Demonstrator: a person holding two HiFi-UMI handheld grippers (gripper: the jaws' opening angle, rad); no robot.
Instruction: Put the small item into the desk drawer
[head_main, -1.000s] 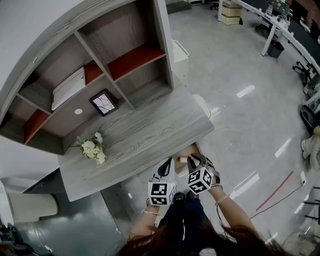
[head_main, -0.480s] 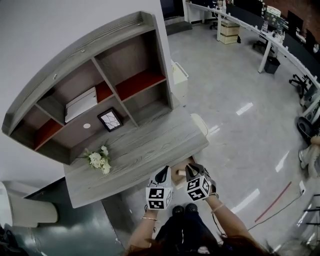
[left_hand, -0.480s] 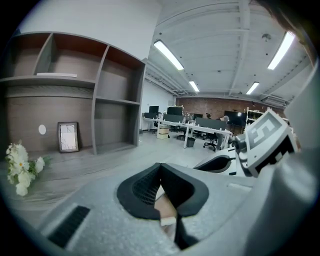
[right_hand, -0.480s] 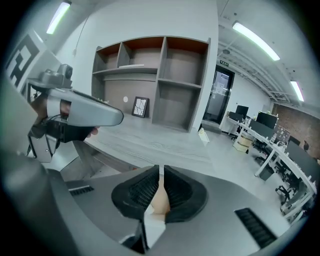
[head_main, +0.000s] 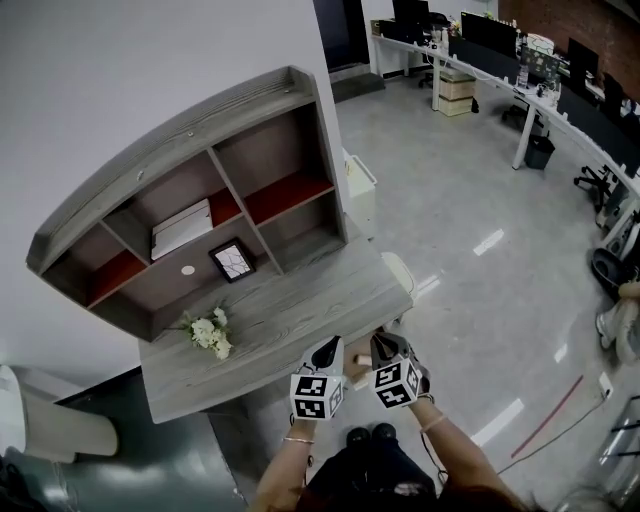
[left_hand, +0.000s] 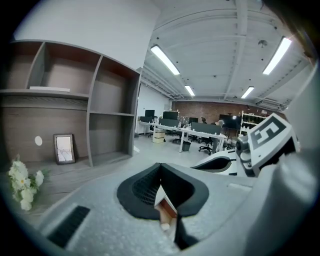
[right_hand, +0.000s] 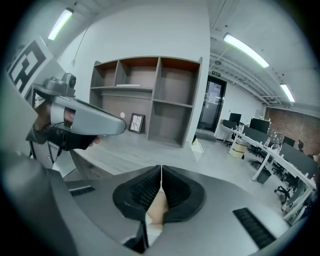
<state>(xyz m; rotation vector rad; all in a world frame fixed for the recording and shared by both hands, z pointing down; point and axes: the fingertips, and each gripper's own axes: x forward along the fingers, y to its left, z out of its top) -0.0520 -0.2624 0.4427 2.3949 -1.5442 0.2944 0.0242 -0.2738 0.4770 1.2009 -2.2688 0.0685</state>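
**Both tongs closed above the open desk drawer**

At far left the grey wooden hutch (head_main: 190, 140) stands along the back of the desk (head_main: 300, 305). One of its upper bays holds a flat white slab (head_main: 181, 228) lying on a red-lined shelf. The wide lower bay beneath it holds a small picture frame (head_main: 232, 260), which leans upright against the back panel near a round white dot (head_main: 188, 270) on that panel. A bunch of white flowers (head_main: 210, 333) lies on the desktop just in front of that bay.

Further right, the drawer (head_main: 357, 352) stands pulled out from under the desk's front edge, and its pale wooden inside shows between the two grippers. The left gripper (left_hand: 160, 167) hangs just left of the drawer, its jaws pressed together with nothing pinched. Below those jaws a corner of the drawer is visible with a pale speck in it. The speck is too small to tell whether it is the small item, and no view shows that item clearly.

The right gripper (right_hand: 161, 167) hangs just right of the drawer. Its jaws have just been closing and now meet with nothing between them, pale wood showing beneath.

At right lies glossy grey floor (head_main: 480, 200), with a row of white office desks (head_main: 560, 110) beyond.
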